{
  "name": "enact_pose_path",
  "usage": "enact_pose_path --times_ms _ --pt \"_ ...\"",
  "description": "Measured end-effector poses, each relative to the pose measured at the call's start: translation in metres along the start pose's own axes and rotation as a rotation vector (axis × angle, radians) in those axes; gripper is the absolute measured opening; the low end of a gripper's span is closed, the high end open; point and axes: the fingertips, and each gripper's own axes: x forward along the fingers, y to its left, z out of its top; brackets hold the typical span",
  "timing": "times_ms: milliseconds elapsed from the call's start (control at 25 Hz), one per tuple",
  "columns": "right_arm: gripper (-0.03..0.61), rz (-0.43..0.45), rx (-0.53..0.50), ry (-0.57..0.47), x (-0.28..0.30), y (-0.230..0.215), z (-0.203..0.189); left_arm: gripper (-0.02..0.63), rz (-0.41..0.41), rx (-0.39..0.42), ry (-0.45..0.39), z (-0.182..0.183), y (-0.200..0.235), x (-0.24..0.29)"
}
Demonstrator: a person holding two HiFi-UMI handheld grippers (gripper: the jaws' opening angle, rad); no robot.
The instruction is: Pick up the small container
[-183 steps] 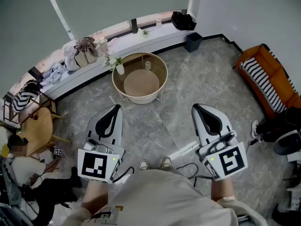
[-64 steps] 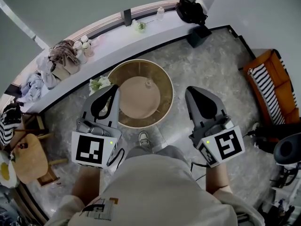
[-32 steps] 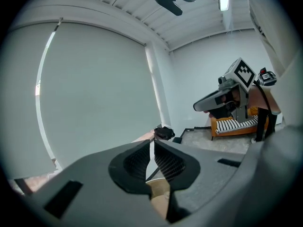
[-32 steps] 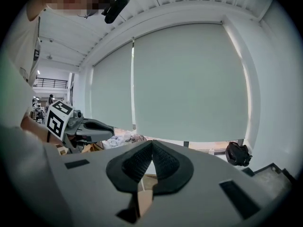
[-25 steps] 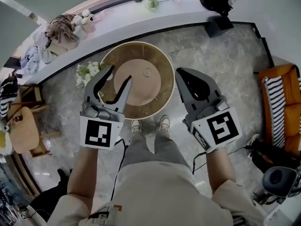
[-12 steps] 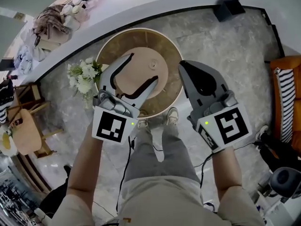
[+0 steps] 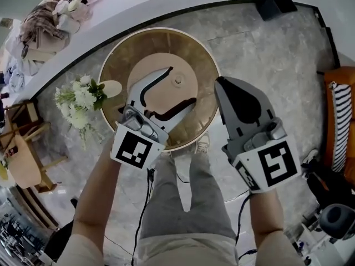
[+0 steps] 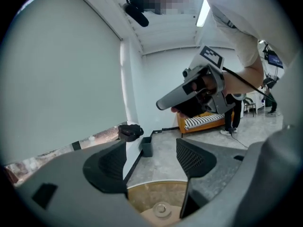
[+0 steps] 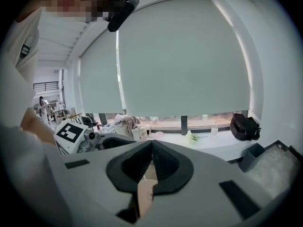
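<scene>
The small container (image 7: 178, 81), a little round clear pot with a lid, stands on the wooden disc in the middle of the round gold-rimmed table (image 7: 116, 49). My left gripper (image 7: 182, 85) hovers over it with its jaws still opening and nothing pressed between them. In the left gripper view the container (image 8: 161, 209) shows low down between the two fingers (image 8: 106, 167), apart from both. My right gripper (image 7: 221, 82) is shut and empty, over the table's right rim. In its own view the right gripper (image 9: 151, 162) has its pads together.
A vase of white flowers (image 7: 77, 96) stands on the floor by the table's left side. An orange sofa with a striped cushion (image 7: 339, 110) is at the right. A window ledge with bags (image 7: 41, 21) runs along the back, a dark bin (image 7: 275, 4) below it.
The left jaws have spread wide. Both grippers have moved forward over the table, so the container now lies between the left fingertips in the head view.
</scene>
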Motion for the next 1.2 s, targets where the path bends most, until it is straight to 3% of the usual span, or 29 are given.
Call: enact_pose_path --times_ms 280,520,640,800,960,1200 --pt "0.006 0.019 0.024 -0.002 0.034 -0.011 -0.054 0.313 -0.04 -0.009 -0.018 -0.076 -0.017 0.043" --pt "0.006 0.026 0.036 0.007 0.059 -0.019 -0.097 0.313 -0.109 -0.035 0.081 -0.15 -0.036 0.075" --pt "0.006 0.032 0.041 0.021 0.071 -0.021 -0.119 0.313 -0.104 -0.054 0.109 -0.182 -0.039 0.086" --pt "0.006 0.046 0.065 0.051 0.084 -0.019 -0.148 0.313 -0.067 -0.089 0.113 -0.212 -0.029 0.094" --pt "0.006 0.046 0.081 0.085 0.088 -0.02 -0.169 0.313 -0.094 -0.123 0.152 -0.237 -0.032 0.102" --pt "0.006 0.034 0.08 0.095 0.099 -0.026 -0.185 0.313 -0.134 -0.101 0.184 -0.262 -0.041 0.111"
